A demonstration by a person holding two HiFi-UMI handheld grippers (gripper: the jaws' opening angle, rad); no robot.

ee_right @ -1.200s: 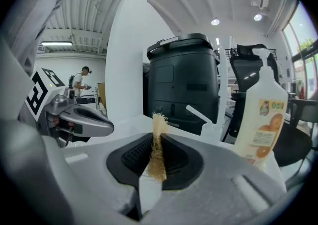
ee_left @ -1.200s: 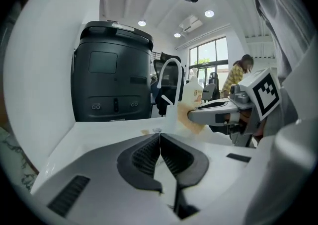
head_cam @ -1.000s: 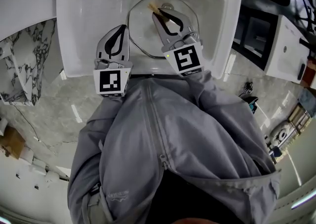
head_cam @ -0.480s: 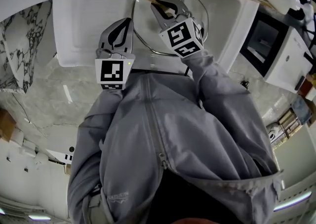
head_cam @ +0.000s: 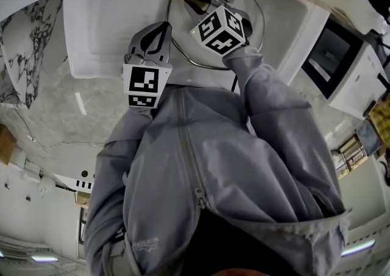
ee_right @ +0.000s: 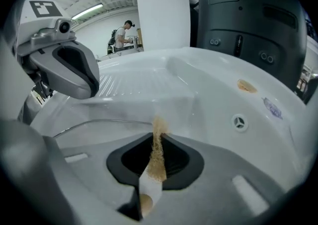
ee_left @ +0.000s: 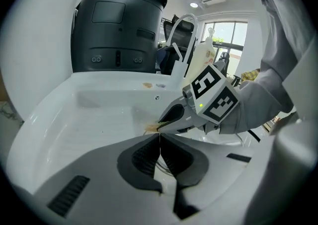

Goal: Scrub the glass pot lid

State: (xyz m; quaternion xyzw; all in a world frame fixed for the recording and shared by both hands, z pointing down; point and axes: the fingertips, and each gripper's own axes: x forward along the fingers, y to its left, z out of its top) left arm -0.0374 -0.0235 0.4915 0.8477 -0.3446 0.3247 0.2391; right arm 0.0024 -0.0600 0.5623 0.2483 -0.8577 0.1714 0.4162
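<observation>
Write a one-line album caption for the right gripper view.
Right gripper pinching a tan scrub pad over the glass pot lid in a white sink.

Count's in: two grippers, the left gripper (ee_left: 159, 135) and the right gripper (ee_right: 157, 133). One glass pot lid (head_cam: 251, 30), one tan scrub pad (ee_right: 156, 160), one white sink (head_cam: 91, 25), one curved tap (ee_left: 181, 24), one dark machine (ee_left: 117, 25), one distant person (ee_right: 122, 36).
</observation>
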